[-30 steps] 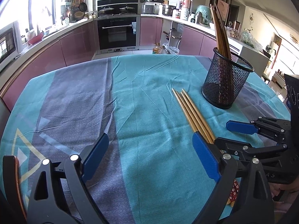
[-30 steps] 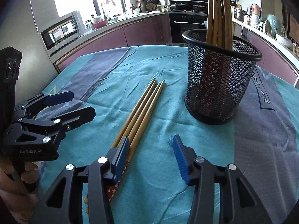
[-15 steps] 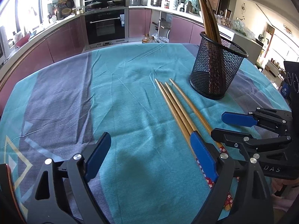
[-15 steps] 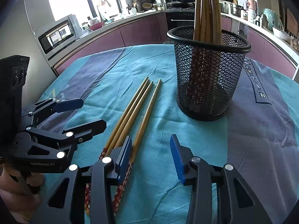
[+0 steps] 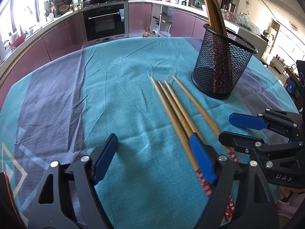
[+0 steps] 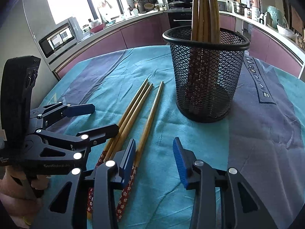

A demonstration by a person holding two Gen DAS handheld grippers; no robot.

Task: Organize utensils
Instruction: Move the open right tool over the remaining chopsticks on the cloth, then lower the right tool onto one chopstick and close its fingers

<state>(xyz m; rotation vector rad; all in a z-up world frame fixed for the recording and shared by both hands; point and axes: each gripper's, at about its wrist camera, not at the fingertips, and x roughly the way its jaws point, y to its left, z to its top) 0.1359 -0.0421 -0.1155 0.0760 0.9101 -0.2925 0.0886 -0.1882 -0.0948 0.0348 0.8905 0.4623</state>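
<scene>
Several wooden chopsticks [image 5: 177,105] with red patterned handles lie side by side on the teal tablecloth; they also show in the right wrist view [image 6: 133,112]. A black mesh holder [image 5: 222,68] with more chopsticks upright in it stands behind them, also in the right wrist view [image 6: 205,76]. My left gripper [image 5: 152,158] is open and empty, its right finger over the chopsticks' handle ends. My right gripper [image 6: 154,160] is open and empty, its left finger over the same ends. Each gripper shows in the other's view, the right [image 5: 242,129] and the left [image 6: 89,118].
The round table [image 5: 57,87] has a teal and purple cloth with wrinkles. Kitchen counters, an oven [image 5: 104,22] and a microwave [image 6: 57,38] ring the room beyond the table edge.
Both grippers have moved forward towards the chopsticks and holder, which now look larger and nearer. Both stay open. The chopsticks have not moved.
</scene>
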